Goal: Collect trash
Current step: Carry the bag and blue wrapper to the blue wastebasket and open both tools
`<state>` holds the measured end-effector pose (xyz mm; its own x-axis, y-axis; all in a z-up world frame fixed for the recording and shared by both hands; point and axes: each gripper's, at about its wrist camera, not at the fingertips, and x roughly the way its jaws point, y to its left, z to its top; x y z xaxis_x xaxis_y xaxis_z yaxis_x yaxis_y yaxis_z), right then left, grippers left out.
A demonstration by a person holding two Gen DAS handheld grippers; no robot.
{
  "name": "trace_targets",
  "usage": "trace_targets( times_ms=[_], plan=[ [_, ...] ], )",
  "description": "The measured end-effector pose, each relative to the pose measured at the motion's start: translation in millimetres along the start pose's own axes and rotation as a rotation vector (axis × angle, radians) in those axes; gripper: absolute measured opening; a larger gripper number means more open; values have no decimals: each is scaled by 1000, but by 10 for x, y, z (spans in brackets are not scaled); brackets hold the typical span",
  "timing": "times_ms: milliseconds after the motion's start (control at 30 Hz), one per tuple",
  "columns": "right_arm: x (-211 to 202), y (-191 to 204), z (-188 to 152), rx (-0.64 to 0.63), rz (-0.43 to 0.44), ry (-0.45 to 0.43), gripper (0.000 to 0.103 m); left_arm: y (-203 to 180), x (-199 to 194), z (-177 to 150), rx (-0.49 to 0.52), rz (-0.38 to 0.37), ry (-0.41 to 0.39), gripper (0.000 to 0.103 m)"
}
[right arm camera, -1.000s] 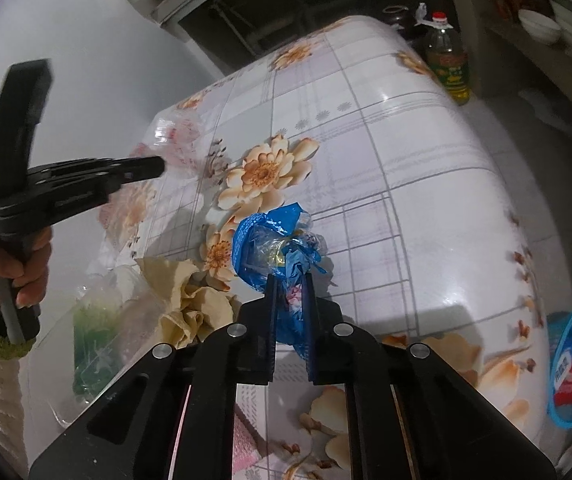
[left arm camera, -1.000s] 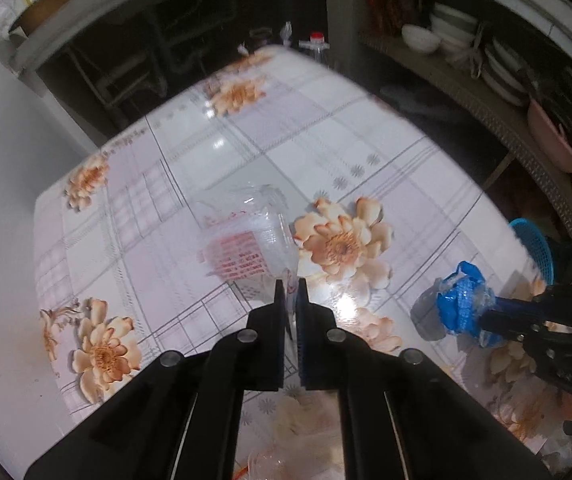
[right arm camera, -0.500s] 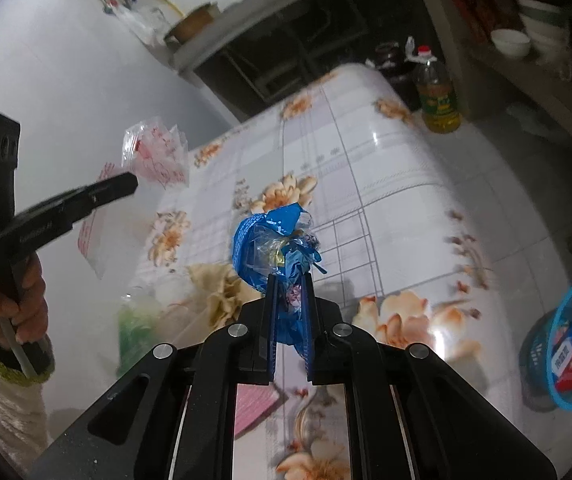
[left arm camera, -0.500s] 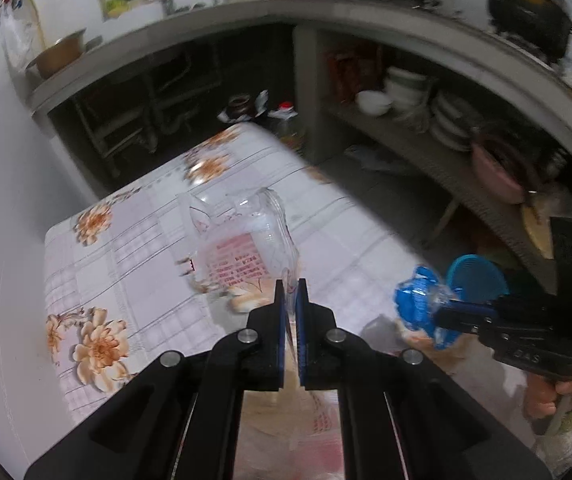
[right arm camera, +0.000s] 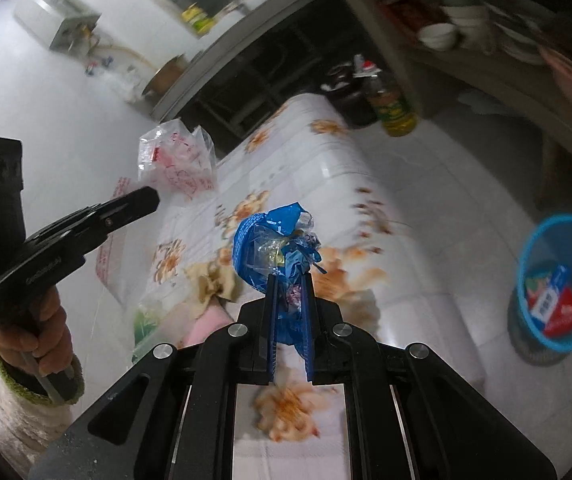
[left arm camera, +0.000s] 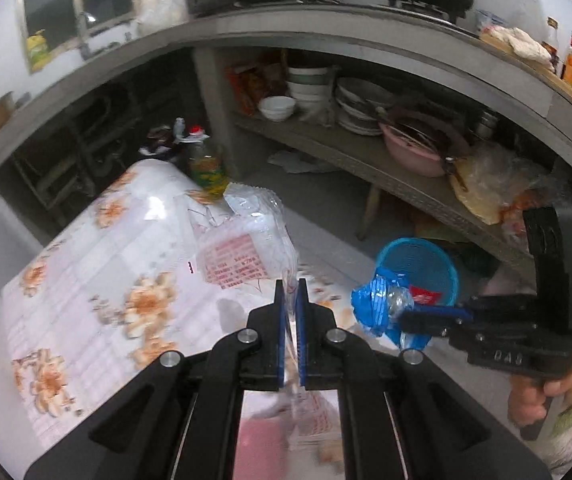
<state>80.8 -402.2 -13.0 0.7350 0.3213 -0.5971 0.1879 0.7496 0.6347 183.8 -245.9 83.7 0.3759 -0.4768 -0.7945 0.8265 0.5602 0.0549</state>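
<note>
While both hands hang over the flower-patterned white table (left arm camera: 86,264), the left tool (left arm camera: 291,292) has its jaws pinched nearly together on a thin edge of a clear crinkled plastic bag with red printing (left arm camera: 242,248), and the bag stands up ahead of the fingertips, lifted clear of the tabletop! Over on the other side, the right tool (right arm camera: 290,292) is clamped tight on a scrunched blue plastic wrapper with clear film inside (right arm camera: 274,248), that bundle sitting between the blue pads and bulging out above them, also off the table. From the left wrist view the right tool shows at the right edge, wrapper out front, close to a round blue mesh waste basket (left arm camera: 426,264) on the floor beside the table. The right wrist view catches that basket (right arm camera: 558,280) low on the right, with a red-and-blue packet already lying in it. A crumpled beige paper wad (right arm camera: 214,284) rests on the table just left of the wrapper, and a yellow oil bottle with a red cap (right arm camera: 390,108) stands on the floor past the table's far end
</note>
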Motion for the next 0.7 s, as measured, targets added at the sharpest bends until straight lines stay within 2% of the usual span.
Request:
trace_targets(
  times_ms=[200,333,533,700],
  plan=[
    [-339,-511,-87,101,-57,-47,9,-678,308,149,108,-68,28,4],
    [-588,-916,-138,187,-107,-94,9,-1056,585,239,118,-131,74,4],
    [-842,-1632,-266,342,-219,-145,9,-1646,1178,310,93,-263,200,4],
    [-852,-2224,-368,494,-265,-158,9,-2084,1766,274,106,-316,323,4]
  ],
)
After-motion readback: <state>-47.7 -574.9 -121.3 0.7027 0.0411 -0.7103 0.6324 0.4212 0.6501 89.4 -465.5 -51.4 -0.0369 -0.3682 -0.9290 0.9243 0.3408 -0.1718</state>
